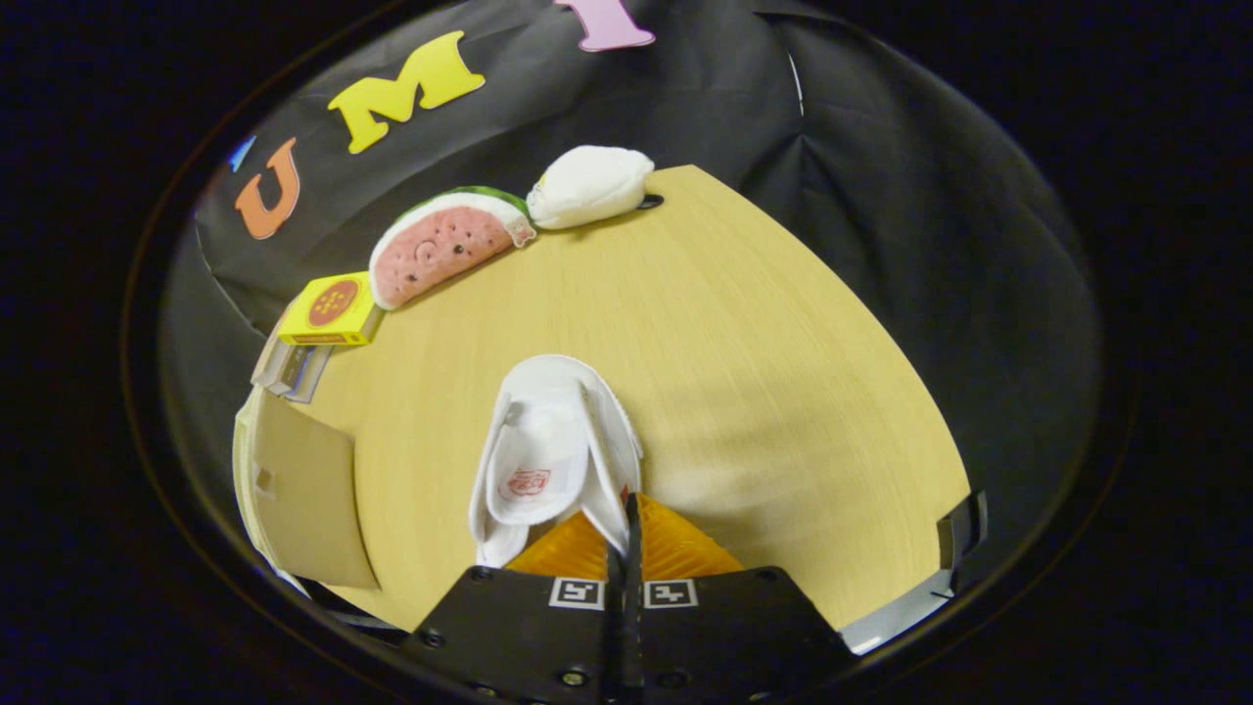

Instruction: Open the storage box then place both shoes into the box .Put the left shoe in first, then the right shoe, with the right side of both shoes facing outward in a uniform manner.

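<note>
— Gripper (pixel 626 534) clenched on the heel collar of the white shoe (pixel 548 455); I've got the rim pinched between both fingers, toe pointing away from me.

— Where is it now?

— Over the counter (pixel 783 392), just ahead of the fingers. I can't tell if the sole is touching. Cardboard box (pixel 303 490) sits off to my left, flap showing.

— Which step?

— I'd call it carrying a shoe to the box. Next I need to swing left, line it up, and keep its right side outward.

Bare table (pixel 783 372) beside the shoe (pixel 548 450); toys (pixel 445 245) line its far edge.
</note>
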### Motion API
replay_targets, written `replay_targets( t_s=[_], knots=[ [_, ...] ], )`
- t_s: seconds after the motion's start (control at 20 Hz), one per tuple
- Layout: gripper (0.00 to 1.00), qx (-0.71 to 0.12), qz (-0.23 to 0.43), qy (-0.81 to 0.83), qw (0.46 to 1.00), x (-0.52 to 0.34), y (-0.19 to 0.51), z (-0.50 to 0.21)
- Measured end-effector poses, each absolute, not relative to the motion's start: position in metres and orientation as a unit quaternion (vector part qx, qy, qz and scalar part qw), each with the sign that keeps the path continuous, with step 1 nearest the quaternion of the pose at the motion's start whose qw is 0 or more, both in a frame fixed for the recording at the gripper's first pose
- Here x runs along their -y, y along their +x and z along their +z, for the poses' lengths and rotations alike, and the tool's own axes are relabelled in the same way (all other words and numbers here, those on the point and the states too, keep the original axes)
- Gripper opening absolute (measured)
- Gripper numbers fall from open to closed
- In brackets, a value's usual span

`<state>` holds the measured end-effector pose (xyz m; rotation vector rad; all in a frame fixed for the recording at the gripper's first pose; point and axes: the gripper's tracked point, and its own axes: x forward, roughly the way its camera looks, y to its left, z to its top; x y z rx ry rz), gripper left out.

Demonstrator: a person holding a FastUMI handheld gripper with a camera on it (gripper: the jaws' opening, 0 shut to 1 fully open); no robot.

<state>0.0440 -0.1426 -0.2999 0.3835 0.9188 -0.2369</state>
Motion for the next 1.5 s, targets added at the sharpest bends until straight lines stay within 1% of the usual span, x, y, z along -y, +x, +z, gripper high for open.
replay_targets(
  t_s=[0.4, 0.65, 0.95, 1.1, 1.3, 1.5],
  knots=[
    [0.0, -0.376, -0.12, 0.181, 0.901, 0.016, 0.042, -0.181],
    [0.0, -0.355, -0.106, 0.179, 0.911, -0.089, 0.05, -0.139],
    [0.0, -0.363, -0.09, 0.162, 0.913, -0.197, 0.066, -0.151],
    [0.0, -0.374, -0.088, 0.162, 0.909, -0.23, 0.071, -0.167],
    [0.0, -0.379, -0.104, 0.153, 0.907, -0.246, 0.078, -0.19],
    [0.0, -0.364, -0.13, 0.145, 0.911, -0.245, 0.084, -0.203]
  ],
)
